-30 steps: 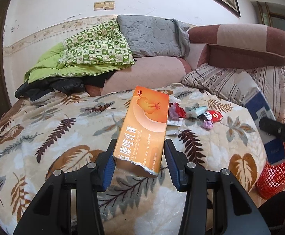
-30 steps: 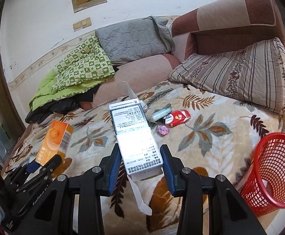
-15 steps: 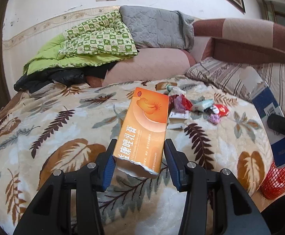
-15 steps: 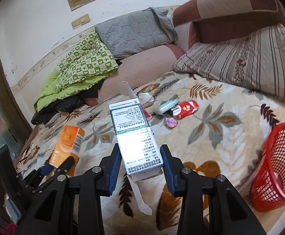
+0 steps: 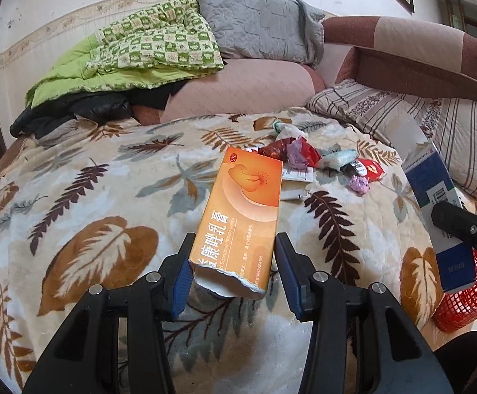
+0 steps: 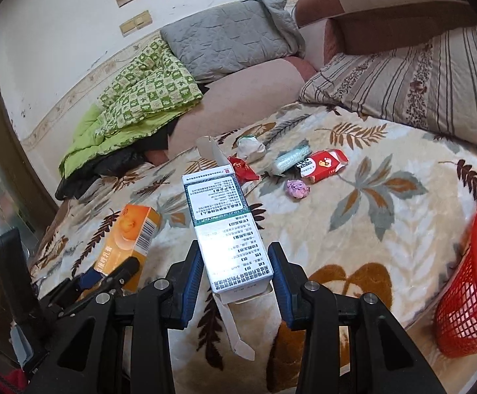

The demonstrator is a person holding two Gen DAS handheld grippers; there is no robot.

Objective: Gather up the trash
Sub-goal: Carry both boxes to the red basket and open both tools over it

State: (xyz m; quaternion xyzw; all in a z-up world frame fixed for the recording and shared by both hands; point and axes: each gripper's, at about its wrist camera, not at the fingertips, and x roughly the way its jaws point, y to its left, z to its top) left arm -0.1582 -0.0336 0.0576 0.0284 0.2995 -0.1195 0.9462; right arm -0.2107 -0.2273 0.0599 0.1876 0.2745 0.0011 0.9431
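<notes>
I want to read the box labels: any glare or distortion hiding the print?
Right wrist view: glare bleaches the lower print on the white box. Left wrist view: the orange box is evenly lit and legible; fisheye bends the bed edges.

orange carton, white carton, both held aloft

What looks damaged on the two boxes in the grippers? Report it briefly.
The orange cardboard box held by the left gripper has a ragged, torn-open near end. The white printed carton in the right gripper has both end flaps hanging open, one dangling below the fingers. Both look like empty packaging.
</notes>
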